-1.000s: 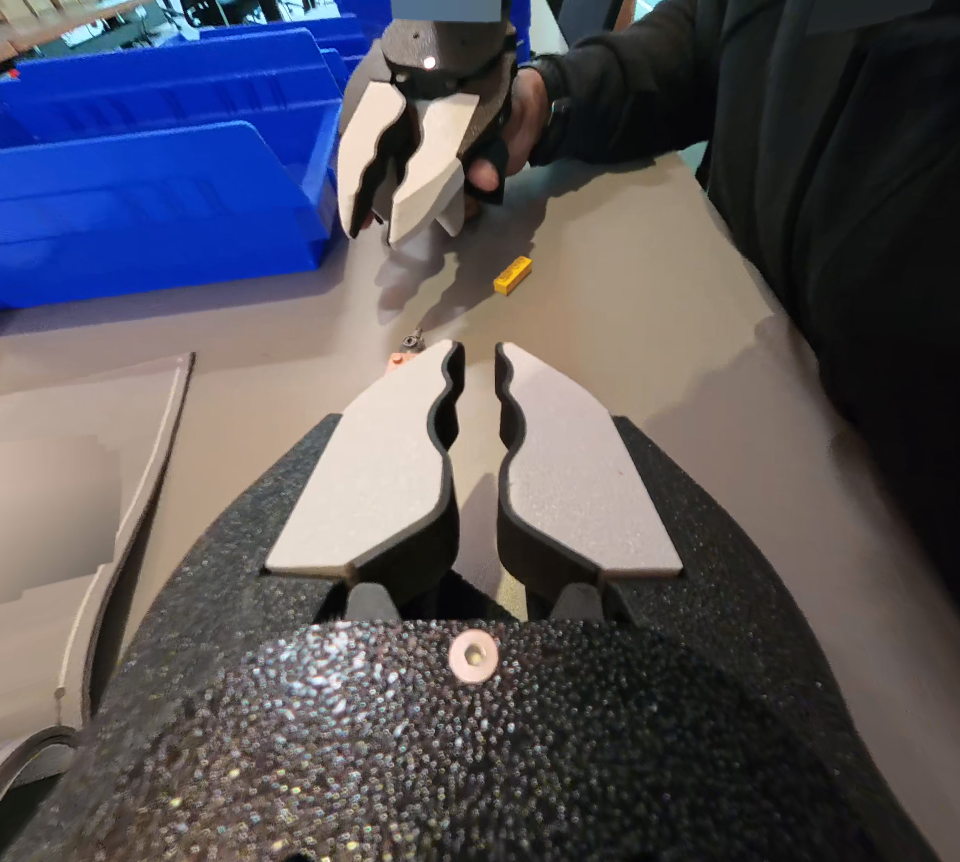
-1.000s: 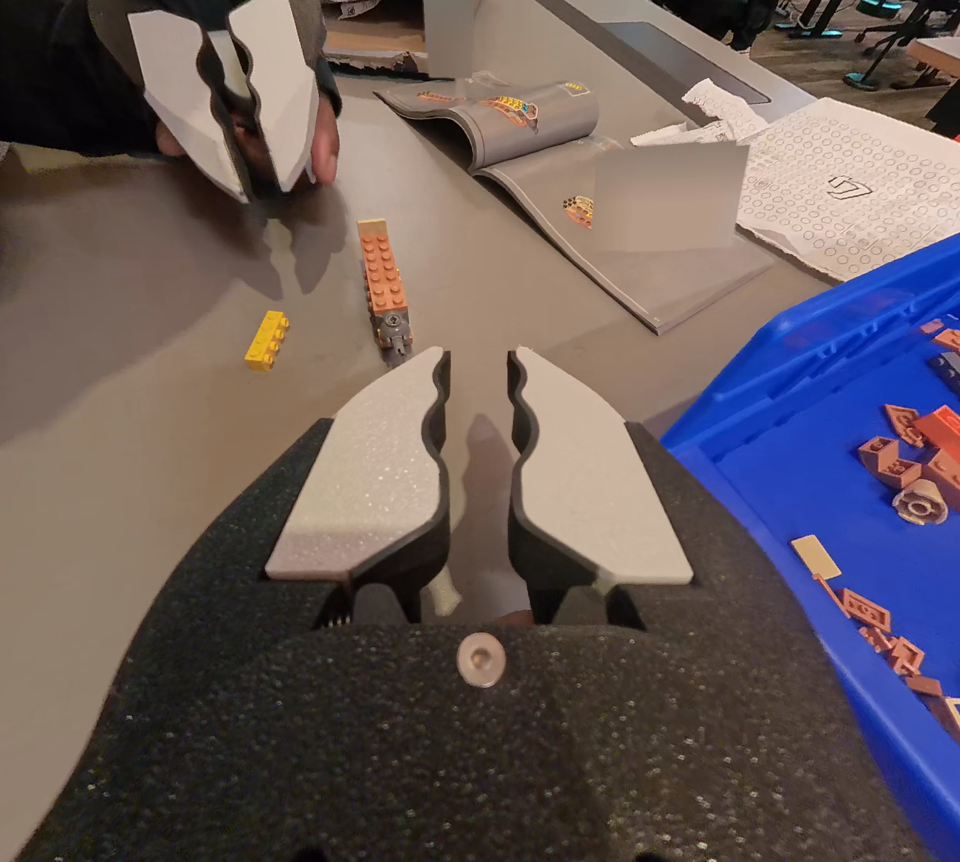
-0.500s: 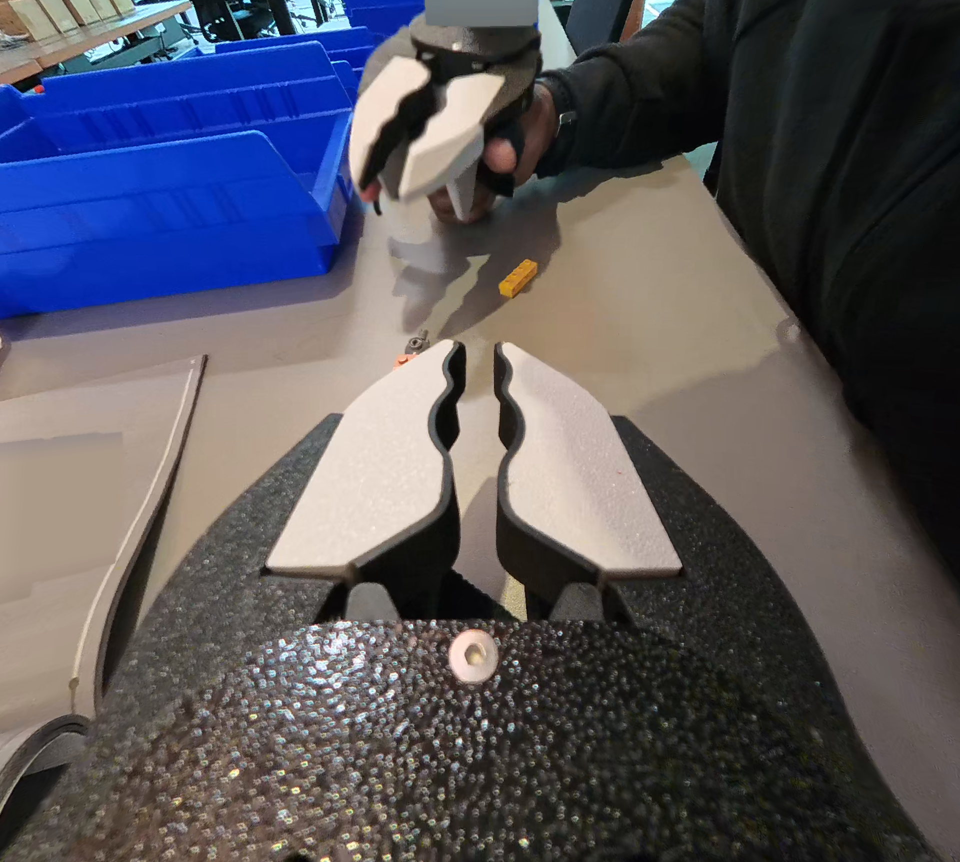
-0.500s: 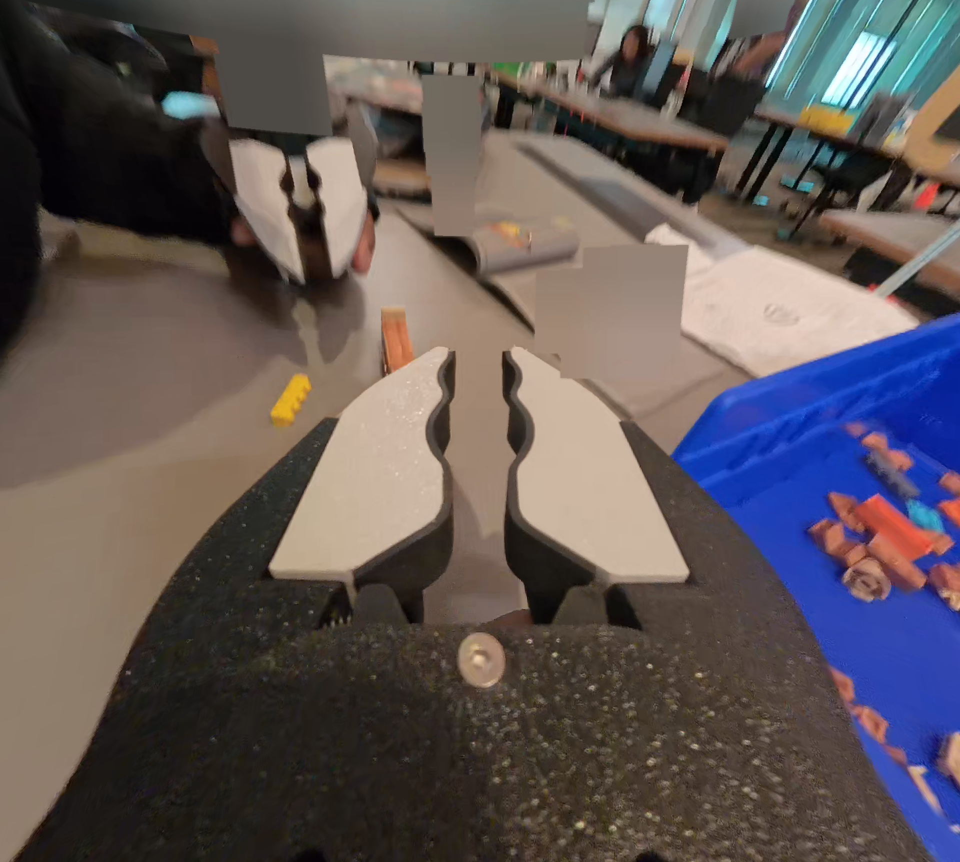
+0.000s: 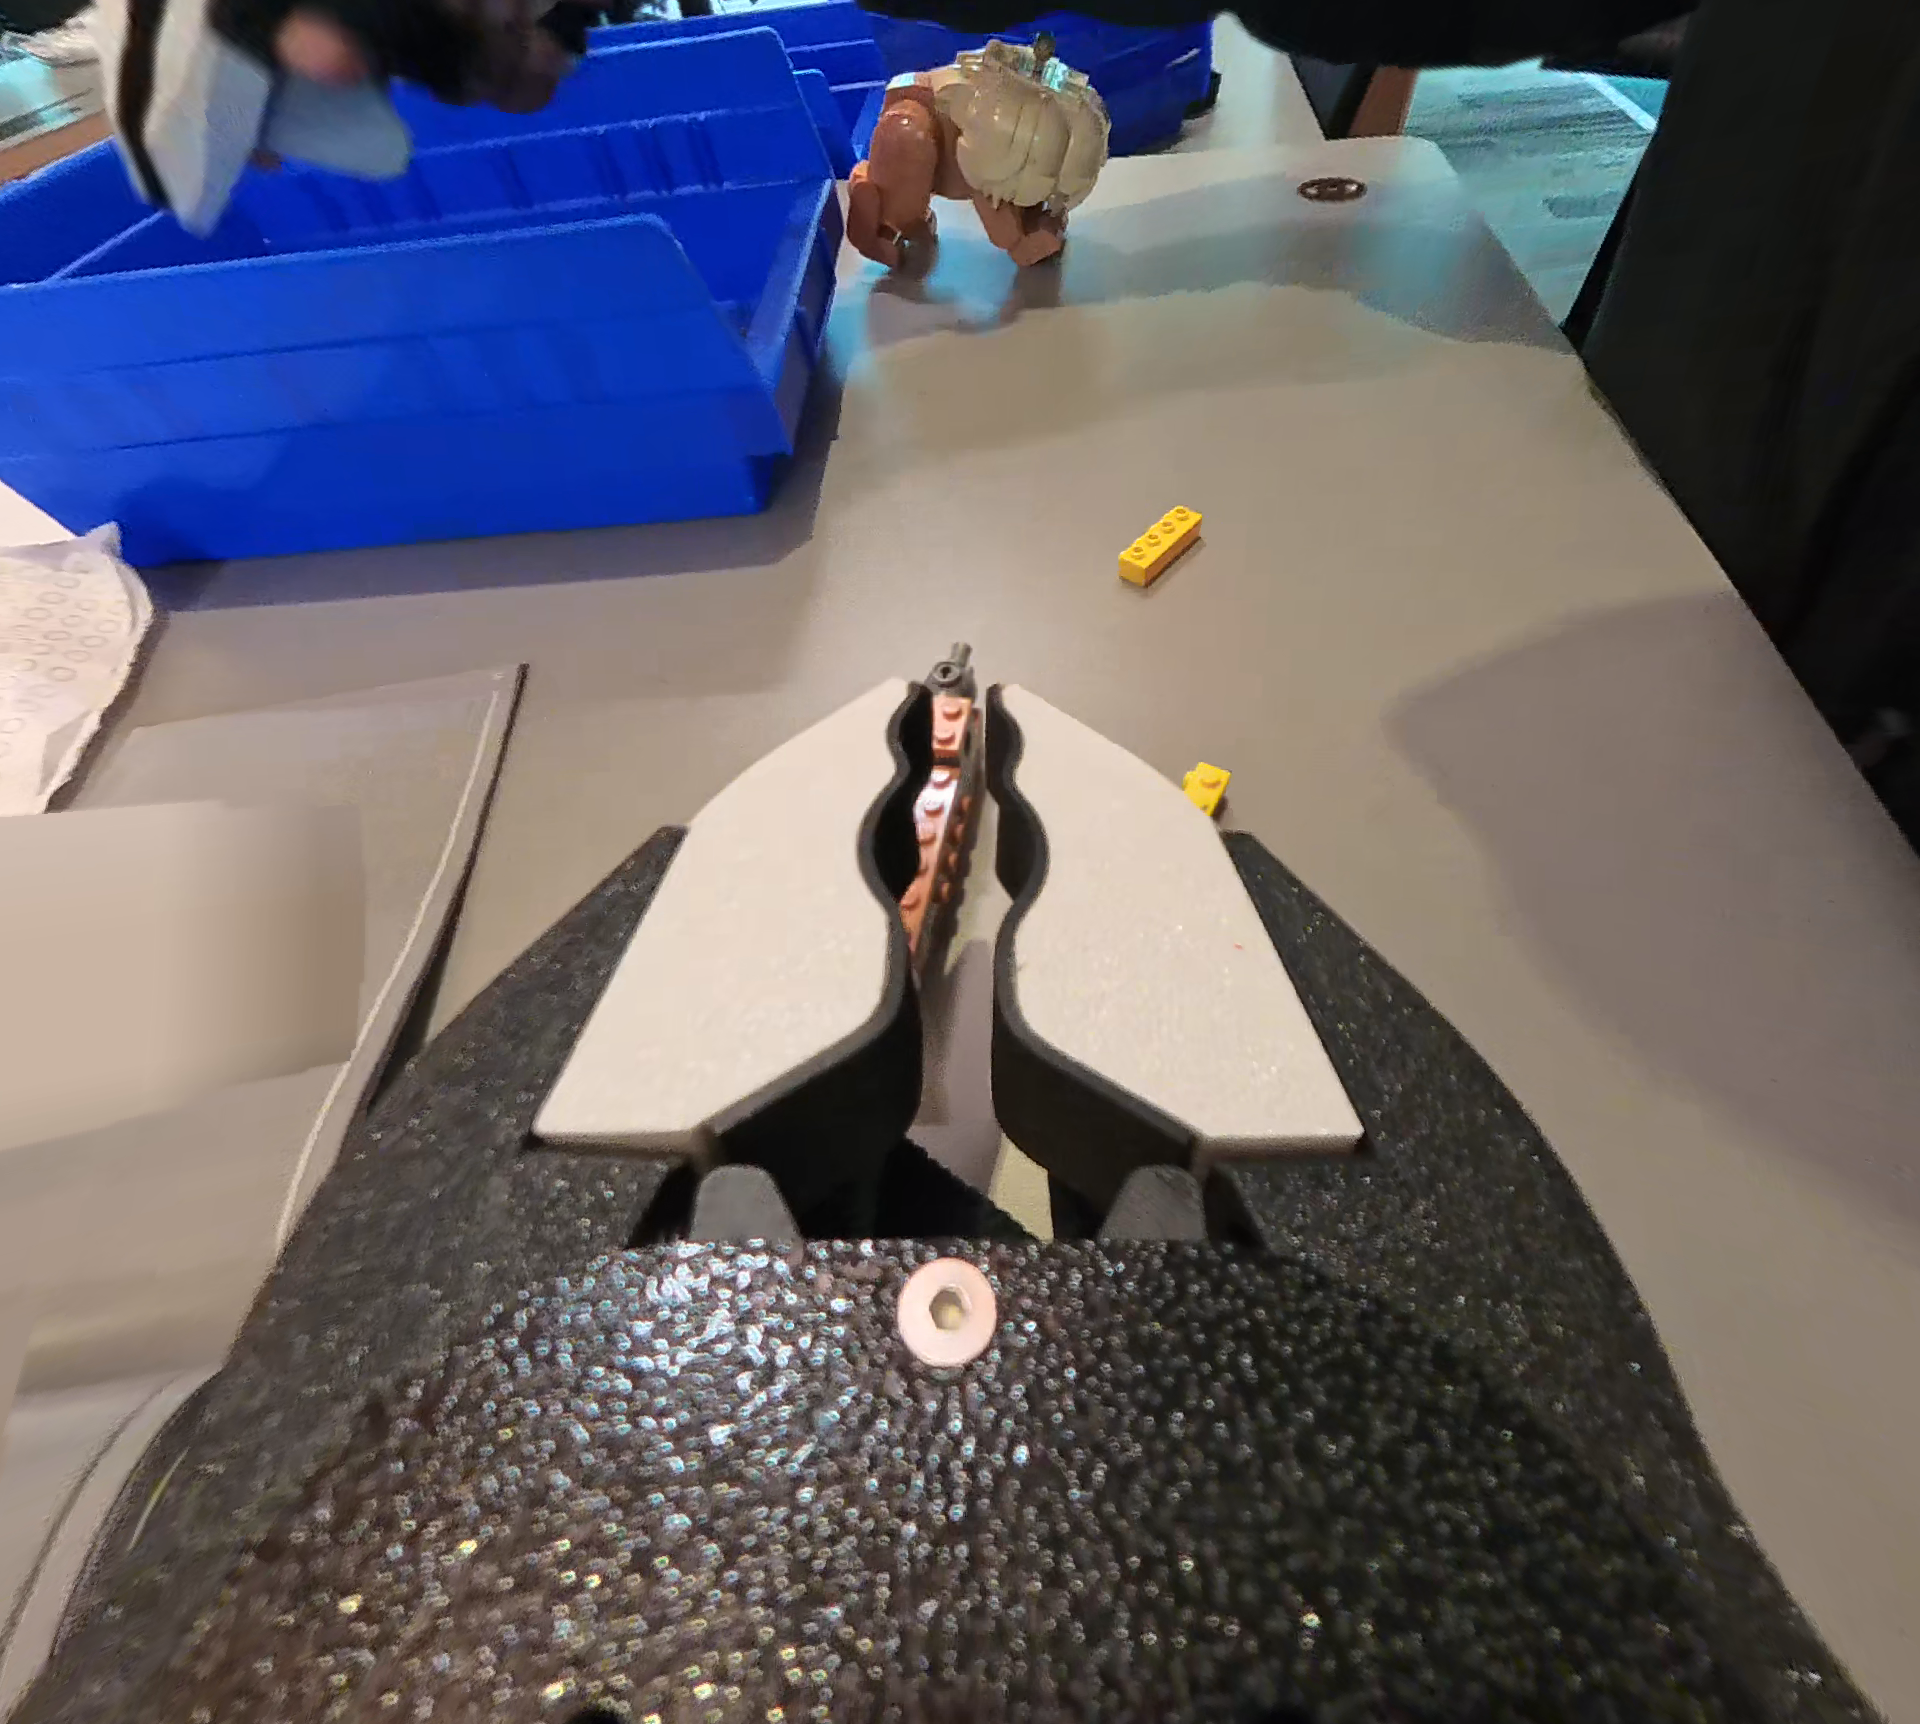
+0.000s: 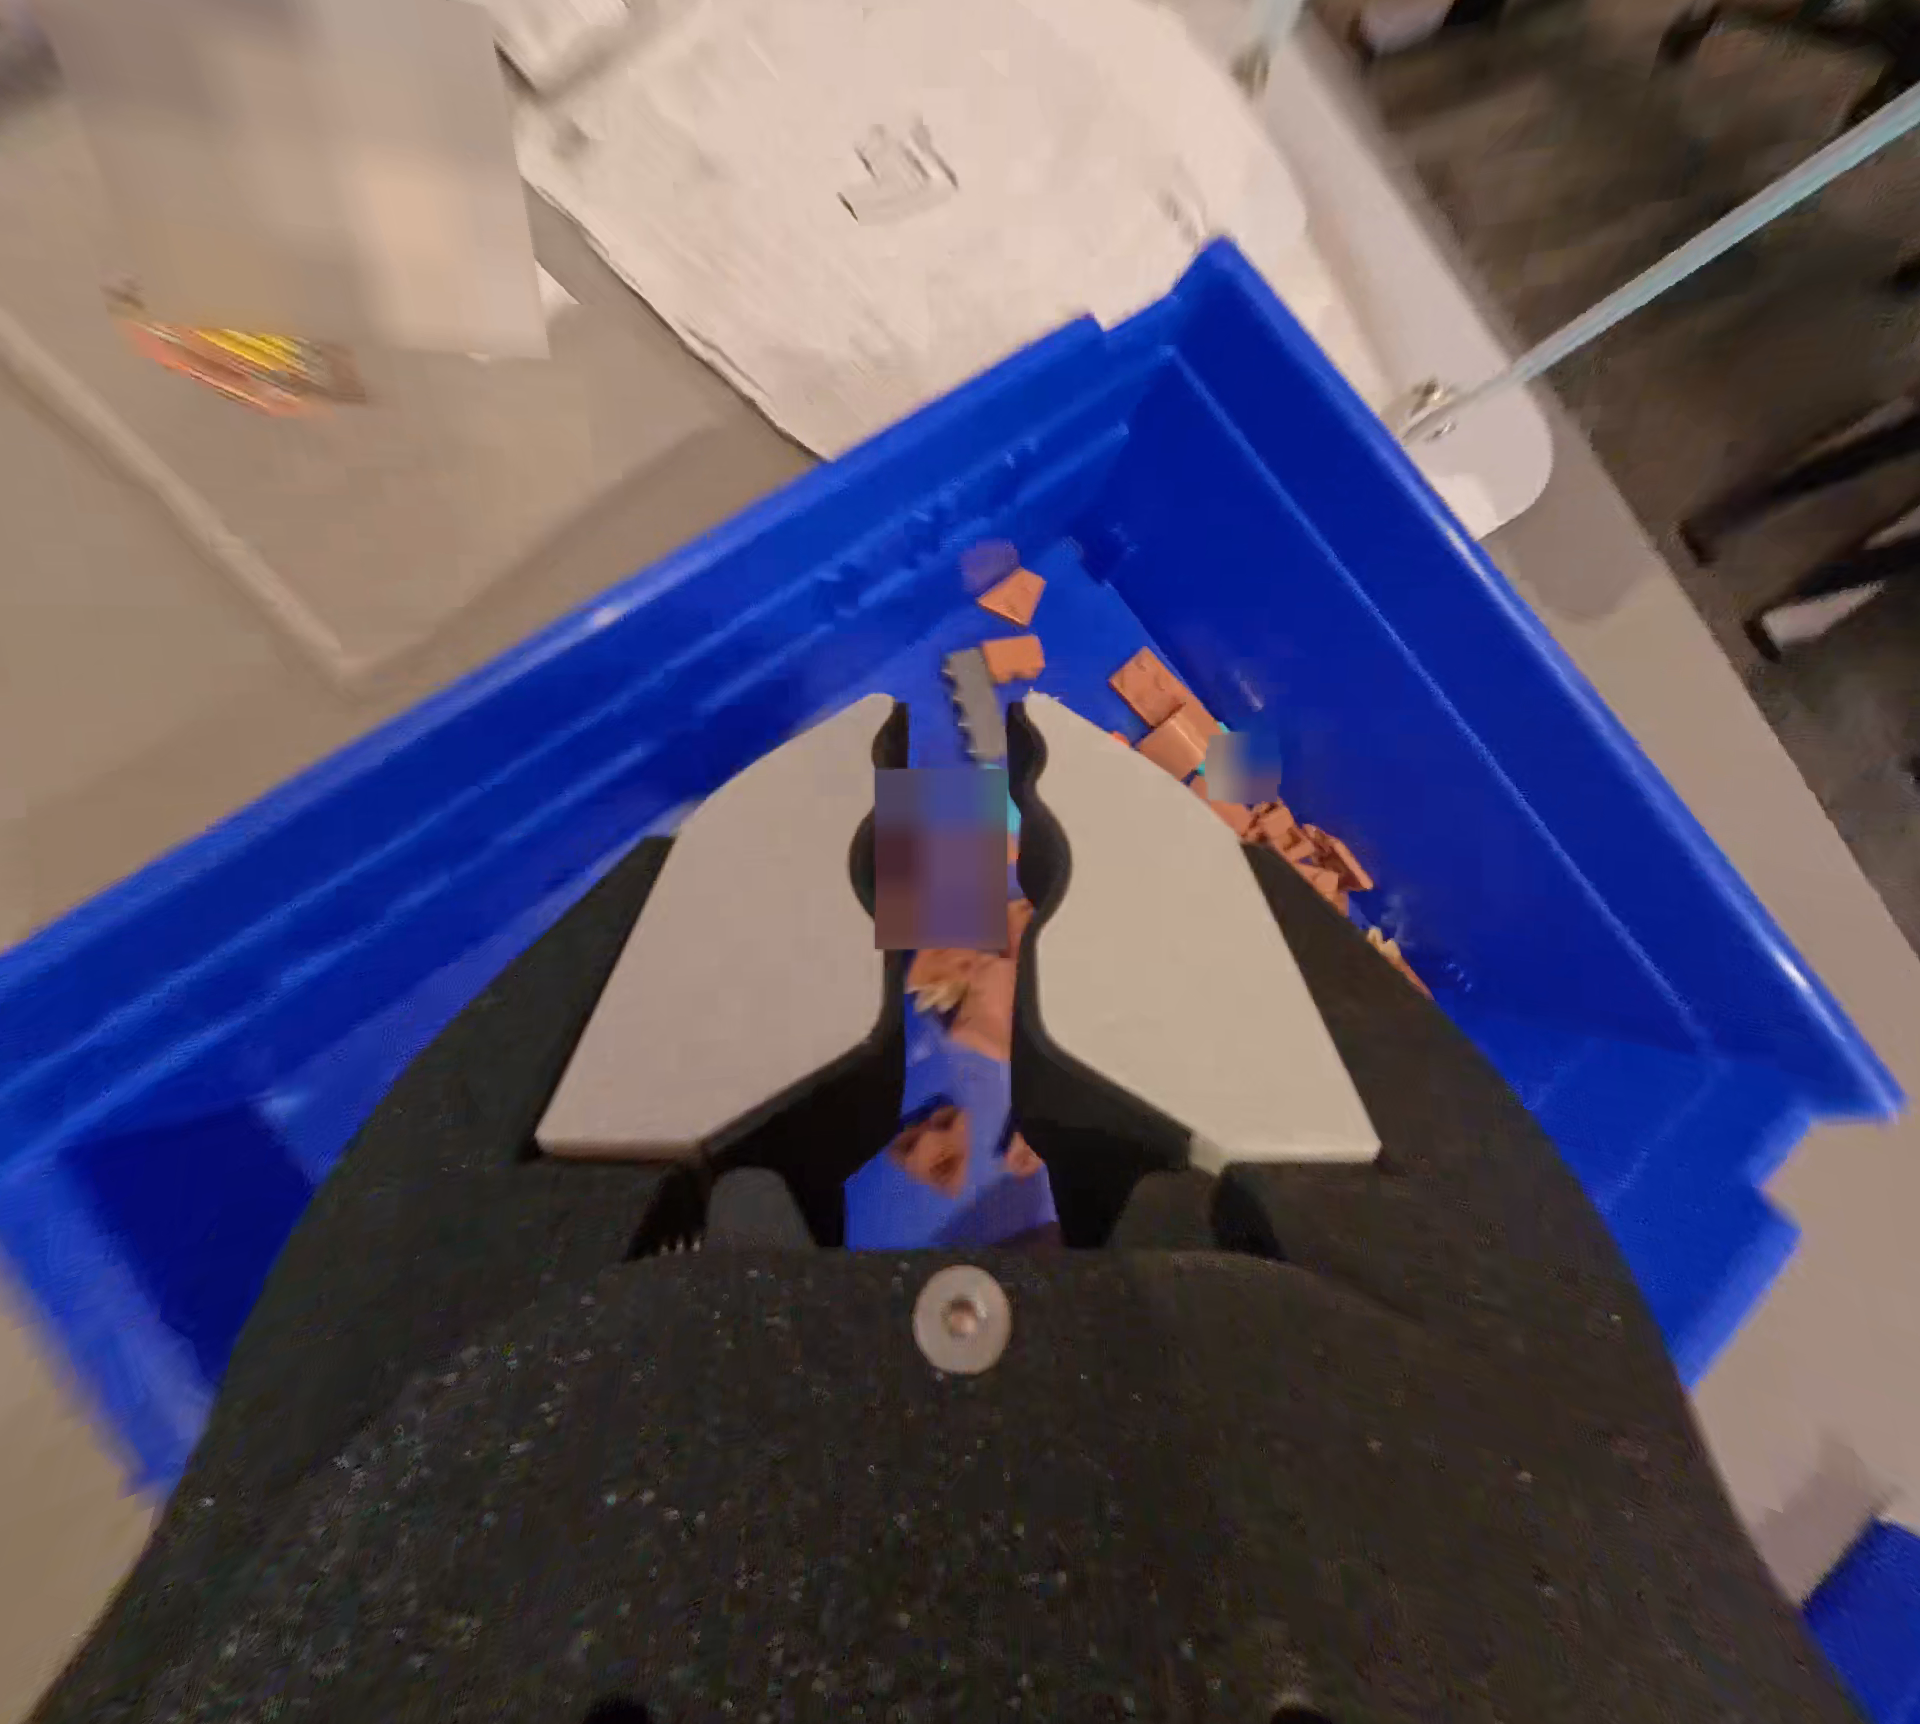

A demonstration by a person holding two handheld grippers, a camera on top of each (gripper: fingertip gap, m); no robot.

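In the left wrist view my left gripper [image 5: 951, 692] is low over the grey table [image 5: 1351, 843] with its fingers a narrow gap apart. An orange-brown brick assembly [image 5: 940, 843] with a dark grey end piece [image 5: 954, 672] shows in that gap. Dark space lies between the assembly and the left pad, so it is not gripped. My right gripper [image 6: 956, 706] points down into a blue bin [image 6: 1455, 739] of orange-brown pieces [image 6: 1164, 718]. Its fingers are apart. A grey toothed piece [image 6: 977, 708] shows between the tips, with bin floor visible beside it. The right gripper also shows blurred in the left wrist view [image 5: 270, 178], above the bins.
A yellow brick [image 5: 1158, 542] and a small yellow piece [image 5: 1205, 786] lie right of my left gripper. Blue bins [image 5: 416, 386] stand at the left, with a brown and cream toy figure [image 5: 977, 147] behind them. An open booklet [image 5: 208, 895] and a printed sheet [image 6: 883, 116] lie nearby. A dark sleeve [image 5: 1766, 324] fills the right. There is about 30 cm between the tips of the two grippers.
My right gripper swung from the table's middle over to the blue bin and now points into it. My left gripper shifted, so the orange assembly shows in its gap instead of under its left finger.
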